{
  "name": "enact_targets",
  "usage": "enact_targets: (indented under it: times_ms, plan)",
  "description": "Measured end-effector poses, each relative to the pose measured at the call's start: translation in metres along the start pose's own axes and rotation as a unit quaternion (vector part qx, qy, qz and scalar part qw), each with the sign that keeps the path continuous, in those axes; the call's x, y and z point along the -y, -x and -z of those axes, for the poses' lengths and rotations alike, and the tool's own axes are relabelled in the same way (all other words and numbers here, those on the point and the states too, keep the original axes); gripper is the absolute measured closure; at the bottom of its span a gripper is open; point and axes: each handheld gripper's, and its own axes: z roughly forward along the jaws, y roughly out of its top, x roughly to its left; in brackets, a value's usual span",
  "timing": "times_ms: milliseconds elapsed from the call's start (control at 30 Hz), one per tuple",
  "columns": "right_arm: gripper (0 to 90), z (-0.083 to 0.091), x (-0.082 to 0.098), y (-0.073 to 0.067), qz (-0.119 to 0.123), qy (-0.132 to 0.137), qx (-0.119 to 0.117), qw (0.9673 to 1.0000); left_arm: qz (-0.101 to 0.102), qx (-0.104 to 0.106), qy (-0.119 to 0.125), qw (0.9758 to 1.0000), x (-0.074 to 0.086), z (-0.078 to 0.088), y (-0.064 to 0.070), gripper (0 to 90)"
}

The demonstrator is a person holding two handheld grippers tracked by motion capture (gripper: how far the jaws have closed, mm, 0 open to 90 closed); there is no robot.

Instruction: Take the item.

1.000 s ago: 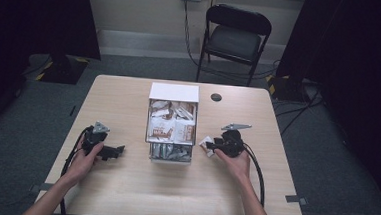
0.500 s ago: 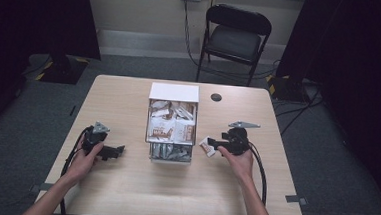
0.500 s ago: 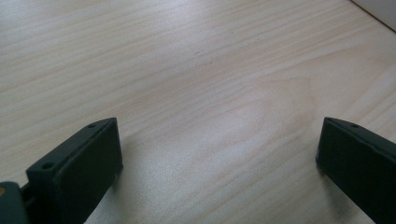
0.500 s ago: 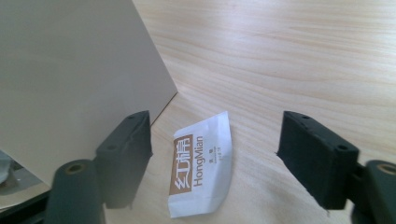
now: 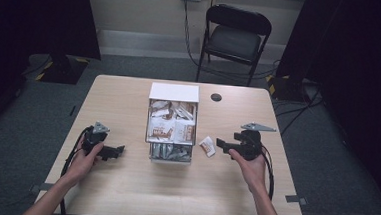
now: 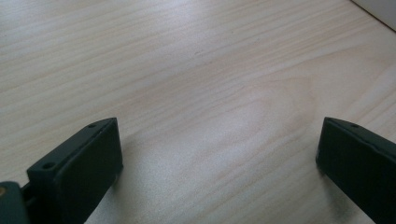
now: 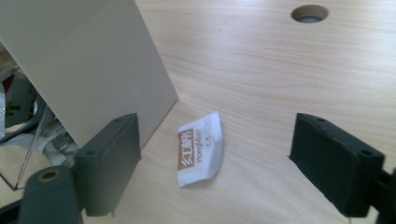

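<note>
High view – surface: a pale wood worktop [image 5: 123, 193] is standing on grey carpet, with a round cable hole [image 5: 216, 97] near its far edge.
High view – room: a black folding chair [image 5: 235, 37] is standing behind the worktop; dark curtains are hanging at both sides.
High view – box: a white box [image 5: 174, 92] of sachets is sitting mid-worktop, its clear front facing the person.
High view – sachet: a small white and brown sachet [image 5: 207, 145] is lying flat on the worktop, just beside the box's right side and just ahead of the right gripper [image 5: 220, 142].
High view – hands: the left gripper [image 5: 117, 150] is resting low on the worktop, pointing towards the box; the right gripper is being held raised and roughly level, pointing left at the sachet.
Left gripper view – fingers: the fingers [image 6: 88, 168] are standing wide apart over bare wood grain, gripping nothing.
Right gripper view – fingers: the fingers [image 7: 109, 161] have just been opening and are standing wide; the sachet [image 7: 200, 148] is lying between them farther off, clear of both.
Right gripper view – detail: brown lettering on the sachet is showing, and the box's plain side wall [image 7: 88, 60] is rising at left, with the cable hole [image 7: 309, 13] beyond.
</note>
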Motion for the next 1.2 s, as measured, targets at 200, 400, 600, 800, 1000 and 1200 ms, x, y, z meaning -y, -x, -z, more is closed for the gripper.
enact_targets:
  times_ms: [200,400,600,800,1000,1200]
  plan:
    - [14.7,0.02,0.009,0.0,-0.013,0.002,0.015,0.9998,0.002,0.0,0.0,1.0,0.0,0.0,0.0,0.0]
    - [14.8,0.036,0.02,0.007,-0.018,0.0,0.034,0.9992,0.0,0.0,-0.001,1.0,0.0,0.0,0.0,0.0]
    - [14.9,0.049,0.024,0.019,-0.037,-0.003,0.053,0.9979,0.002,0.0,0.0,1.0,0.0,0.0,0.0,0.0]
    - [14.8,0.056,0.038,0.032,-0.03,-0.016,0.09,0.9954,0.0,0.0,-0.001,1.0,0.0,0.0,0.0,0.0]
    - [15.1,0.052,0.052,0.046,-0.032,-0.057,0.116,0.9911,0.003,0.0,0.001,1.0,0.0,0.0,0.0,0.0]
    - [15.3,0.049,0.065,0.063,-0.038,-0.085,0.148,0.9847,0.003,-0.001,0.001,1.0,0.0,0.0,0.001,0.0]
